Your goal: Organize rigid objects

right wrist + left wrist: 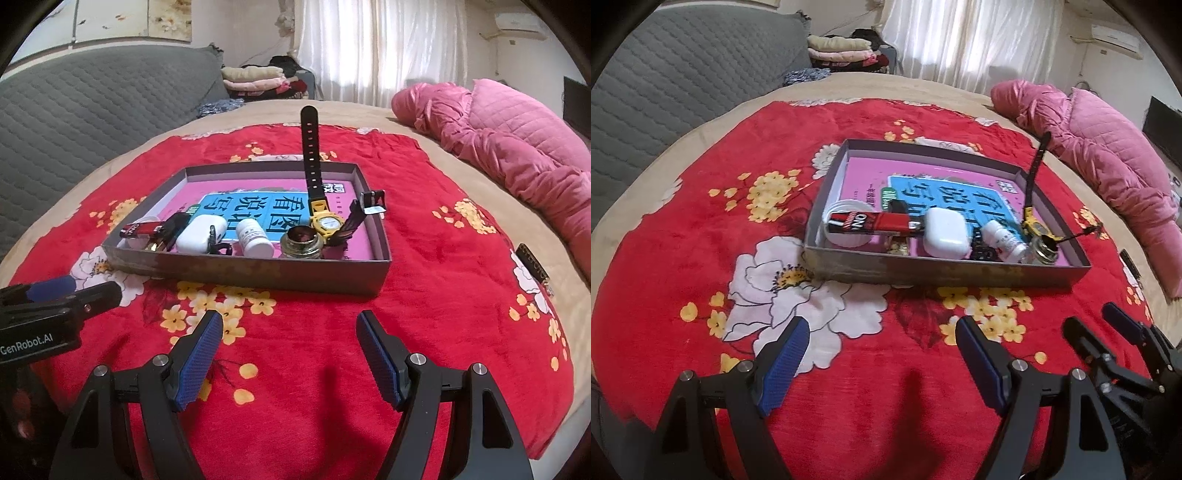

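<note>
A grey cardboard box lid (945, 271) (258, 271) lies on the red flowered blanket, with a pink and blue book flat inside. Along its near side lie a red and black packet (864, 223) (138, 229), a white case (943, 232) (201, 234), a small white bottle (1003, 238) (255, 240), a metal tin (1043, 249) (301, 242) and a yellow watch (1034, 225) (325, 223) with its black strap upright. My left gripper (882, 360) is open and empty in front of the box. My right gripper (290, 356) is open and empty too, beside it (1097, 328).
A pink quilted jacket (1100, 147) (509, 136) lies at the bed's right side. A grey quilted headboard (683, 81) (92, 107) stands at the left. Folded clothes (258, 79) sit at the back. A dark tag (532, 264) lies at the blanket's right edge.
</note>
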`<state>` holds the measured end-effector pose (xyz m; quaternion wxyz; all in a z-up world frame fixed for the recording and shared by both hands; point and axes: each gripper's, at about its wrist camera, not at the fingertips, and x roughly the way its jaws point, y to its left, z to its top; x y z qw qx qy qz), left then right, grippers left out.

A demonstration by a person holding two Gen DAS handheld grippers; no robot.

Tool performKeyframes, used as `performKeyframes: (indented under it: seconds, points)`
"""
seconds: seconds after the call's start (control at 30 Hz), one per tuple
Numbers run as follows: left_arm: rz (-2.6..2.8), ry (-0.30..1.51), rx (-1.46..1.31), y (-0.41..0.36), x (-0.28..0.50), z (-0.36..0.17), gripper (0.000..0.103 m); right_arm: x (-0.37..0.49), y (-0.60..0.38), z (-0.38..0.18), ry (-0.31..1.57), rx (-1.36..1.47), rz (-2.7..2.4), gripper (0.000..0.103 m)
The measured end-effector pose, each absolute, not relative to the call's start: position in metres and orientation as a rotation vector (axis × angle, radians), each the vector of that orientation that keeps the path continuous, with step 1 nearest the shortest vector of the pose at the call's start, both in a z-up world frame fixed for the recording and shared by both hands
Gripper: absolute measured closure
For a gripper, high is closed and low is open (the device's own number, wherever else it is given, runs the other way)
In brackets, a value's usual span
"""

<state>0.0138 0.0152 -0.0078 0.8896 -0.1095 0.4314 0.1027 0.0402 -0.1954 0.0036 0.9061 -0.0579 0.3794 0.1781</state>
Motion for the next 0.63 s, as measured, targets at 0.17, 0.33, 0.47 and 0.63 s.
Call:
performKeyframes:
  seconds: [0.17, 0.33, 0.47, 0.63]
  points:
    - [0.227, 0.912, -0.25, 0.027, 0.016, -0.014, 0.022, 0.051, -0.212, 0.001, 0.8, -0.066, 0.316, 0.027]
    - [0.272, 0.913, -0.27, 0.046, 0.019, -0.018, 0.022, 0.067, -0.235, -0.002, 0.807, -0.021, 0.228, 0.027]
    - [0.287, 0.93, -0.29, 0.053, 0.021, -0.023, 0.022, 0.074, -0.249, -0.005, 0.82, 0.01, 0.18, 0.027]
    - [0.256, 0.928, -0.303, 0.05, 0.021, -0.024, 0.022, 0.073, -0.246, -0.006, 0.819, -0.005, 0.191, 0.027]
